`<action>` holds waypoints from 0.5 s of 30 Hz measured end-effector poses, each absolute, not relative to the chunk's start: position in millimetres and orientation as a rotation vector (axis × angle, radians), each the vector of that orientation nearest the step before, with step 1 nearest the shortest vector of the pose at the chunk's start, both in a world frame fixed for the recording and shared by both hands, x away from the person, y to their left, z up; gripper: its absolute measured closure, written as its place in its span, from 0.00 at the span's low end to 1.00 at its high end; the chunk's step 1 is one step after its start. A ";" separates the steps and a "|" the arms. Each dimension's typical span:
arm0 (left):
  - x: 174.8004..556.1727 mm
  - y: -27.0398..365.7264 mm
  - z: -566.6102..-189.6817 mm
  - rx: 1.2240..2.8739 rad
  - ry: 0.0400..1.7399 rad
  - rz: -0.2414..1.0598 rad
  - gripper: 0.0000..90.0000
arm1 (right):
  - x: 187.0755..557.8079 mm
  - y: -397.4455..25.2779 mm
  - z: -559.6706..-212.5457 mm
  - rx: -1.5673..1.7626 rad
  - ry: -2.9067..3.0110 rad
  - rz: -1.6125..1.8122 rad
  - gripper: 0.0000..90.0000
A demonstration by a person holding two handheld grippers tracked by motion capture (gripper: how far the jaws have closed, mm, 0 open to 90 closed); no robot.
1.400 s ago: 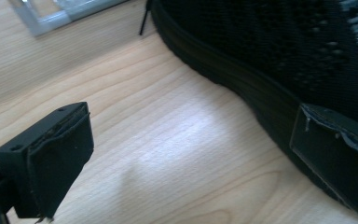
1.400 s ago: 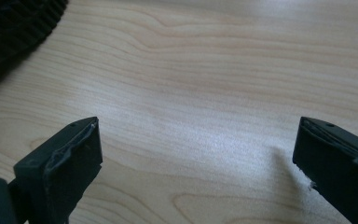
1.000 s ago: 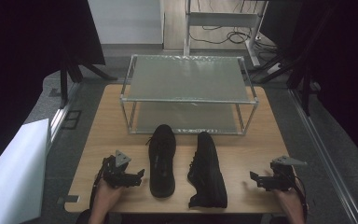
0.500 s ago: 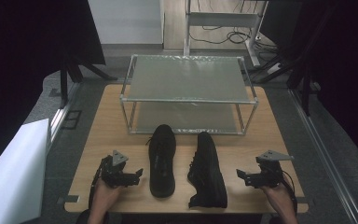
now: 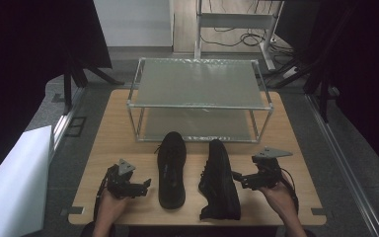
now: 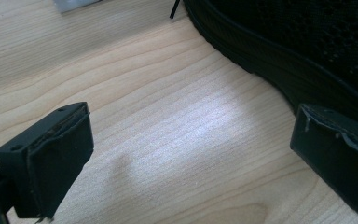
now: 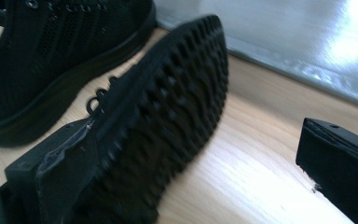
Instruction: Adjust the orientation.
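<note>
Underneath, a pale wooden table [image 5: 108,143] bears a metal shelf [image 5: 200,84].

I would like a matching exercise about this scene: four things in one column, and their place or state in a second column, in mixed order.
Things:
1. left shoe
2. right shoe
3. rack
4. left gripper

Places or states:
A. tipped on its side, sole showing
B. stands at the far side of the table
C. open, beside a shoe
D. upright on its sole

Pairs: 1-D, 2-A, 3-B, 4-C
</note>
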State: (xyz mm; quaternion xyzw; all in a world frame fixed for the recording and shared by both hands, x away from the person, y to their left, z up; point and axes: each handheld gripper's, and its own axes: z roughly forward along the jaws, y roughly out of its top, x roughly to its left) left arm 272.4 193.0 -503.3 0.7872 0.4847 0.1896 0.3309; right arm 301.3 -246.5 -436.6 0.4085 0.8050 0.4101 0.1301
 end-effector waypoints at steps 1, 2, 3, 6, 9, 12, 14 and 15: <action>272.4 193.1 -503.4 2.057 1.268 0.496 0.00 | 302.9 -242.7 -436.5 1.181 2.341 1.188 0.00; 272.4 193.1 -503.4 2.057 1.268 0.496 0.00 | 302.9 -242.7 -436.5 1.181 2.341 1.188 0.00; 272.4 193.4 -503.5 2.059 1.269 0.495 0.00 | 306.4 -235.4 -438.0 1.175 2.347 1.169 0.00; 272.3 193.7 -503.5 2.060 1.270 0.493 0.00 | 309.2 -231.7 -441.2 1.179 2.351 1.130 0.00; 272.5 194.4 -503.8 2.060 1.274 0.490 0.00 | 312.0 -235.6 -446.3 1.216 2.355 1.129 0.00; 272.7 193.9 -504.3 2.063 1.275 0.487 0.00 | 310.3 -240.6 -445.9 1.244 2.336 1.120 0.00; 272.6 193.5 -504.3 2.065 1.273 0.486 0.00 | 309.7 -244.9 -445.1 1.250 2.325 1.112 0.00; 272.6 193.3 -504.2 2.065 1.272 0.487 0.00 | 309.4 -246.9 -444.8 1.254 2.320 1.111 0.00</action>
